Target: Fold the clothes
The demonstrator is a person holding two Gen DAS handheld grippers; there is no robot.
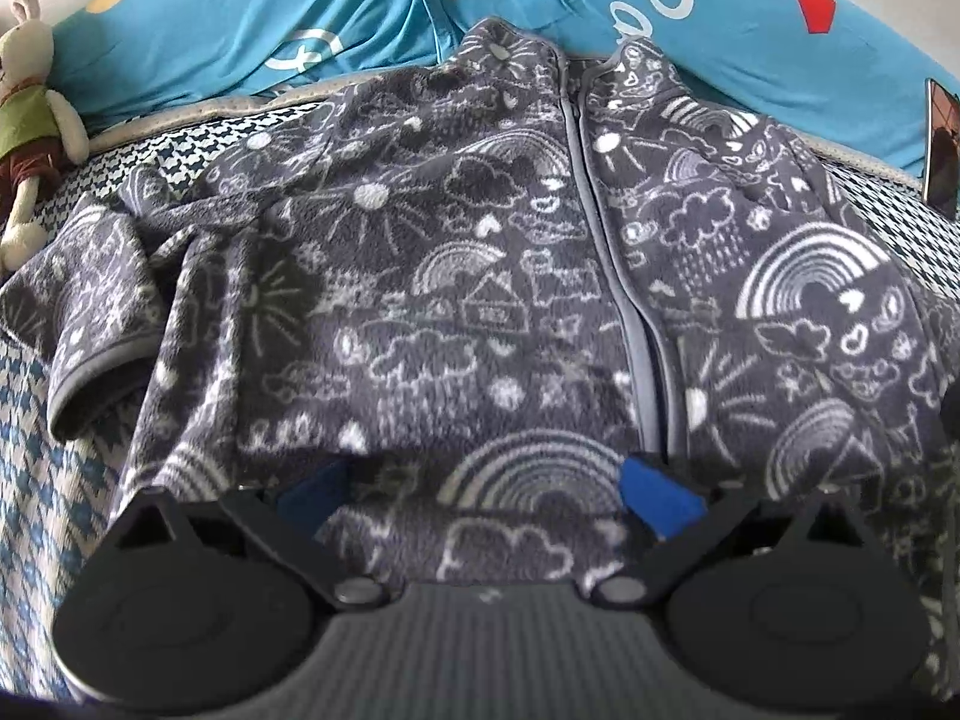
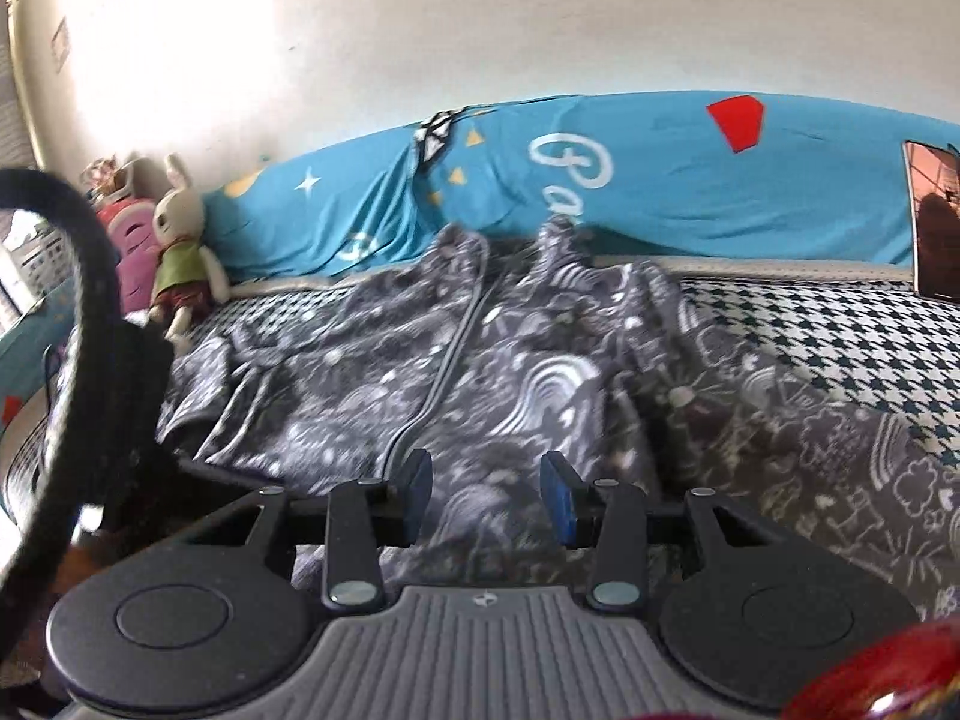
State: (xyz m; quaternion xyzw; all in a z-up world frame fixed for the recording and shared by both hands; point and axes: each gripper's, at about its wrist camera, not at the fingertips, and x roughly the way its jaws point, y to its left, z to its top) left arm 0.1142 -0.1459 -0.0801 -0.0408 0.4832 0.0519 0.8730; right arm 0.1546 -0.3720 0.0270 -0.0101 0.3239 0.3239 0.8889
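Observation:
A grey fleece jacket (image 1: 480,276) with white doodle print lies front up and zipped on the bed, collar towards the far side. Its left sleeve (image 1: 102,300) is bunched beside the body. My left gripper (image 1: 486,495) is wide open just above the jacket's hem, blue pads on either side of a rainbow print. In the right wrist view the same jacket (image 2: 480,384) spreads ahead, its right sleeve (image 2: 840,468) stretching out to the right. My right gripper (image 2: 486,495) is open over the hem, right of the zip, holding nothing.
The bed has a houndstooth cover (image 2: 840,330). A blue printed quilt (image 2: 660,180) lies along the wall behind the jacket. A stuffed rabbit (image 2: 180,240) sits at the far left, a phone (image 2: 933,228) leans at the far right. A black strap (image 2: 78,300) hangs at left.

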